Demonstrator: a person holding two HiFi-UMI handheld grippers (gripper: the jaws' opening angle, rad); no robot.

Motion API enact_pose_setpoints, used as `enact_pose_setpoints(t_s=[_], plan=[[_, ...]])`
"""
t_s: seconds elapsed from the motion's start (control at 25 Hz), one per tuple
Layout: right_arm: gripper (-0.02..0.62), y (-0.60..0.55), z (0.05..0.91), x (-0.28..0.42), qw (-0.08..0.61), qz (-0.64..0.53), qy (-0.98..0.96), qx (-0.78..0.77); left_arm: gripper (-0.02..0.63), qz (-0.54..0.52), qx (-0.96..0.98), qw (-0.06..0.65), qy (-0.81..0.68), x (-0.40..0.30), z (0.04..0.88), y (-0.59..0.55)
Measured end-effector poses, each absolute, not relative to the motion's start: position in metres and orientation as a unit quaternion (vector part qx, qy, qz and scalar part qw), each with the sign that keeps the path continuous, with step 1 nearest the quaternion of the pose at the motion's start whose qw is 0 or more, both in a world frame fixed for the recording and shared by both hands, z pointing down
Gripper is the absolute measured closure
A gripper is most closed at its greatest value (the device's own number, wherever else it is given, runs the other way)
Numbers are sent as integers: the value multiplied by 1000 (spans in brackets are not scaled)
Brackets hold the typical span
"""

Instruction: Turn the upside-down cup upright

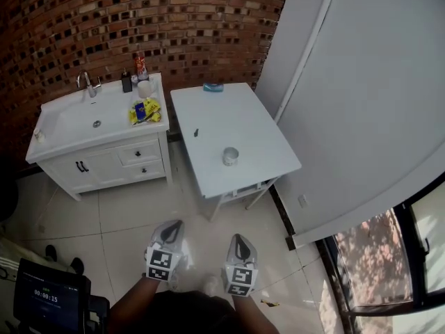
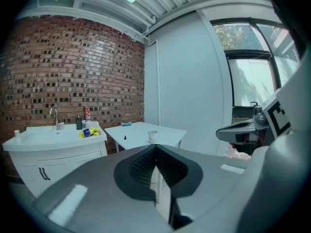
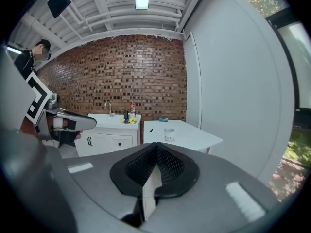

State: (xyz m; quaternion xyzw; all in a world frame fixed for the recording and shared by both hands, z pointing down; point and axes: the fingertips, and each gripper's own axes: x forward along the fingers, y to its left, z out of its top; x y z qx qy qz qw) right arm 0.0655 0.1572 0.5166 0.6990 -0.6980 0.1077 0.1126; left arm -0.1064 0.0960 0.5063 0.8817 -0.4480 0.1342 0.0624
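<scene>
Left gripper and right gripper, both clenched on nothing, are held low over the floor, well short of the white table. The cup stands alone near the table's front edge. Reaching it with jaws closed would likely knock it off.

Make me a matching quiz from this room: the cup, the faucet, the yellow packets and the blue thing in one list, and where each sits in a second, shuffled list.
Things:
1. cup
2. faucet
3. yellow packets
4. blue thing

Places:
A. far edge of the white table
B. behind the sink basin
C. near end of the white table
D. on the countertop, right of the basin

Pairs: 1-C, 2-B, 3-D, 4-A
</scene>
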Motion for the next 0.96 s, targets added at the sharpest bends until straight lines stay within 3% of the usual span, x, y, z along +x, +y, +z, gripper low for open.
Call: enact_pose_setpoints(t_s=[0.96], plan=[[584,163,510,54,104,96,-716,683,611,137,883,64,-444,-102,511,106]])
